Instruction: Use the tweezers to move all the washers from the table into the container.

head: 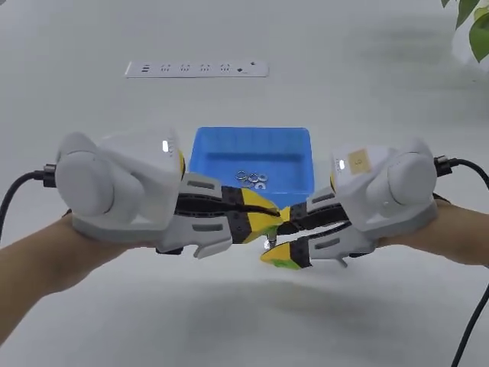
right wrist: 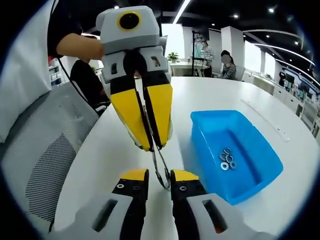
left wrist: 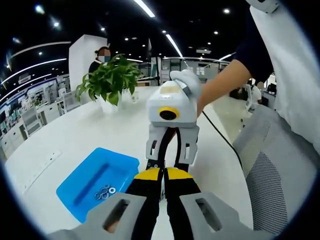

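Thin metal tweezers (right wrist: 156,160) hang from the yellow jaws of my left gripper (right wrist: 153,145), which is shut on them. Their lower end sits in the gap between the jaws of my right gripper (right wrist: 159,176), which stands open around it. In the head view the left gripper (head: 276,216) and right gripper (head: 279,237) meet tip to tip just in front of the blue container (head: 252,131), with the tweezers (head: 268,243) between them. Several washers (head: 252,179) lie together in the container. The washers (right wrist: 226,158) also show in the right gripper view.
A white power strip (head: 196,69) lies on the white table beyond the container. A potted plant (head: 474,23) stands at the far right corner. A grey mesh chair (left wrist: 280,165) is beside the person. People stand in the background.
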Demonstrator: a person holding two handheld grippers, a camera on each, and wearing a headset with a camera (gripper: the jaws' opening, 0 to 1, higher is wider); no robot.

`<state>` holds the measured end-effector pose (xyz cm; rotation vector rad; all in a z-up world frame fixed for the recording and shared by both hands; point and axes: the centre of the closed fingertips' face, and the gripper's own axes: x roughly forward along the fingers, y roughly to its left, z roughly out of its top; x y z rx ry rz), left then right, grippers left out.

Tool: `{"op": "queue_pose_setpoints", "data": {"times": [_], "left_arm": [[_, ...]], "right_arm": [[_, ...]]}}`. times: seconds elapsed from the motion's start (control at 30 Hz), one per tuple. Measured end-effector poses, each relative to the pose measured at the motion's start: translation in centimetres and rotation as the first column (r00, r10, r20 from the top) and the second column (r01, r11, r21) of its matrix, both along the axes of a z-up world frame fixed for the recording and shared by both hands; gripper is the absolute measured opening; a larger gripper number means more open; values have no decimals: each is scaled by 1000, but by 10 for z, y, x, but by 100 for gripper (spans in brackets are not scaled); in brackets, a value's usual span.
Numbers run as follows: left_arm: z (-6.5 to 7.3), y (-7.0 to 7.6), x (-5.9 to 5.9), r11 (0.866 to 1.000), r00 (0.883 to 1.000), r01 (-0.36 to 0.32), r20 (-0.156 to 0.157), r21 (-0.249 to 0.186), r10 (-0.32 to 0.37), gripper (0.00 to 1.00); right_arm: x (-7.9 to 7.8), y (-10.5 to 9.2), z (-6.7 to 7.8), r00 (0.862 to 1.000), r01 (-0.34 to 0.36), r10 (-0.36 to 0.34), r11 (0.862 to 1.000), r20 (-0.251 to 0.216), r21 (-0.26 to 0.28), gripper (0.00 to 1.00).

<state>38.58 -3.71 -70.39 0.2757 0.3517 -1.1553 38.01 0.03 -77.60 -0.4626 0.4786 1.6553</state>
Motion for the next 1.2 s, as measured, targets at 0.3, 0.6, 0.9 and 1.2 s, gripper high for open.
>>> {"op": "queue_pose_setpoints", "data": {"times": [0.3, 0.6, 0.9, 1.2], "left_arm": [[0, -5, 0, 998, 999, 9, 31, 60, -11, 5], [0, -2, -5, 998, 1000, -7, 15, 66, 6, 18], [2, 3, -6, 997, 999, -30, 12, 64, 30, 27], [12, 18, -3, 991, 991, -129, 24, 20, 128, 43]], "right_arm": [[4, -1, -3, 997, -23, 25, 999, 78, -28, 11], [4, -2, -3, 994, -5, 5, 1000, 106, -5, 10], [4, -6, 4, 993, 21, -22, 1000, 112, 7, 10], [4, -7, 20, 992, 61, -64, 998, 107, 36, 10]]}}
